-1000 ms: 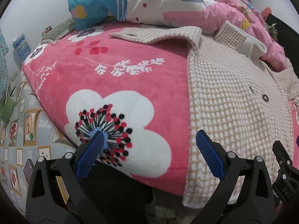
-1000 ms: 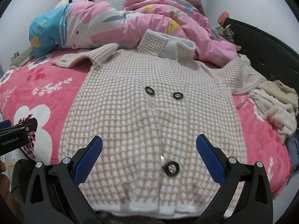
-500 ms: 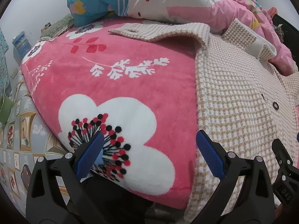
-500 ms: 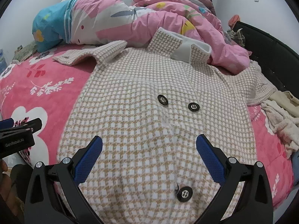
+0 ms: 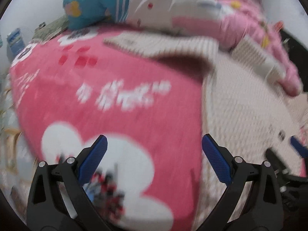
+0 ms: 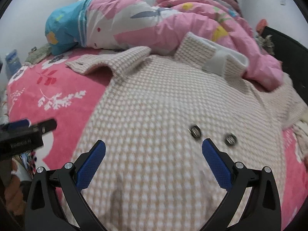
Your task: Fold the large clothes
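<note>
Checked coat (image 6: 163, 115) spread flat on a pink floral bed blanket (image 5: 115, 80).
Left gripper (image 5: 154, 154) and right gripper (image 6: 154, 154): jaws wide apart, empty; lettering on the left gripper's body too blurred to read.

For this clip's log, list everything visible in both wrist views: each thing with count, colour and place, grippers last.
coat: one, beige-and-white check, spread flat on the bed, collar at the far end
coat buttons: two in view, dark, on the coat front
blanket: one, pink with white flowers, covering the bed
quilt: one, pink, white and blue, bunched at the far end
headboard: one, black, right edge
pale clothes: pile, cream, far right; count unclear
left gripper: blue pads, open, over the blanket beside the coat
right gripper: blue pads, open, over the coat
</note>
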{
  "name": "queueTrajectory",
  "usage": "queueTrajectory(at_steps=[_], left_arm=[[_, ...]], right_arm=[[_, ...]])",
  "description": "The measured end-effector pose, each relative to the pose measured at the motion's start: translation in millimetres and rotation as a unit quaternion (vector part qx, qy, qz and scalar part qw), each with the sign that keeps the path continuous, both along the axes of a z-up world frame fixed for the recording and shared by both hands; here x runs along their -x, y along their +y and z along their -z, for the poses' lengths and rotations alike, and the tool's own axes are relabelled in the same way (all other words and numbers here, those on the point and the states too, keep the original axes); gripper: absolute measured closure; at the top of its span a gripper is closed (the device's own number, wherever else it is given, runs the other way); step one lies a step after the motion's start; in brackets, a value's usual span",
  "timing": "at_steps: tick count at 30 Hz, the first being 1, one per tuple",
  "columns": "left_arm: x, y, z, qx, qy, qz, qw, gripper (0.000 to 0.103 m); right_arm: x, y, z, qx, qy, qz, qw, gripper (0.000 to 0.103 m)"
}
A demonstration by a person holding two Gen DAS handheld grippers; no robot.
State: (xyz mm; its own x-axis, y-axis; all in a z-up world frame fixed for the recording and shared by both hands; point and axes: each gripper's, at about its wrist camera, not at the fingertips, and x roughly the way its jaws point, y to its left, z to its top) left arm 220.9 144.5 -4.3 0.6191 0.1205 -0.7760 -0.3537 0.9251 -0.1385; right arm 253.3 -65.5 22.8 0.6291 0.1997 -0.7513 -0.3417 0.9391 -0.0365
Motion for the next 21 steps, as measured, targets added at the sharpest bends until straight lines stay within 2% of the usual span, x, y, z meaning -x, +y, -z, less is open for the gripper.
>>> queueTrajectory(at_steps=[3, 7, 10, 14, 16, 19, 20, 21], left_arm=[[-18.1, 21.4, -7.8, 0.032, -0.063, 0.009, 0.9974, 0.008], [-60.4, 58.1, -15.7, 0.051, -0.065, -0.011, 0.9965, 0.008], [-92.4, 93.8, -22.0, 0.076, -0.086, -0.03, 0.9929, 0.008], [-137.3, 137.5, -15.1, 0.071, -0.069, -0.098, 0.9902, 0.008], [-163.0, 158.1, -3.4, 0.053, -0.042, -0.14, 0.9879, 0.008], [-188.0, 176.9, 14.2, 0.047, -0.008, -0.166, 0.9849, 0.008], [-194.7, 180.7, 19.8, 0.047, 0.0, -0.172, 0.984, 0.012], [-198.5, 182.9, 23.5, 0.045, 0.004, -0.174, 0.9838, 0.027]], right_arm=[[-26.2, 12.6, 2.7, -0.015, 0.008, -0.034, 0.999, 0.005], [-60.9, 26.6, 6.5, -0.024, 0.021, -0.051, 0.998, 0.005], [-84.5, 32.8, 9.4, -0.038, 0.037, -0.053, 0.997, 0.005], [-105.6, 37.1, 26.4, -0.056, 0.066, -0.053, 0.995, 0.005], [-108.0, 38.9, 37.1, -0.059, 0.074, -0.053, 0.994, 0.005], [-106.7, 43.0, 54.0, -0.054, 0.079, -0.054, 0.994, 0.005], [-104.7, 45.1, 59.2, -0.049, 0.077, -0.055, 0.994, 0.005], [-103.6, 46.1, 61.4, -0.045, 0.074, -0.056, 0.995, 0.005]])
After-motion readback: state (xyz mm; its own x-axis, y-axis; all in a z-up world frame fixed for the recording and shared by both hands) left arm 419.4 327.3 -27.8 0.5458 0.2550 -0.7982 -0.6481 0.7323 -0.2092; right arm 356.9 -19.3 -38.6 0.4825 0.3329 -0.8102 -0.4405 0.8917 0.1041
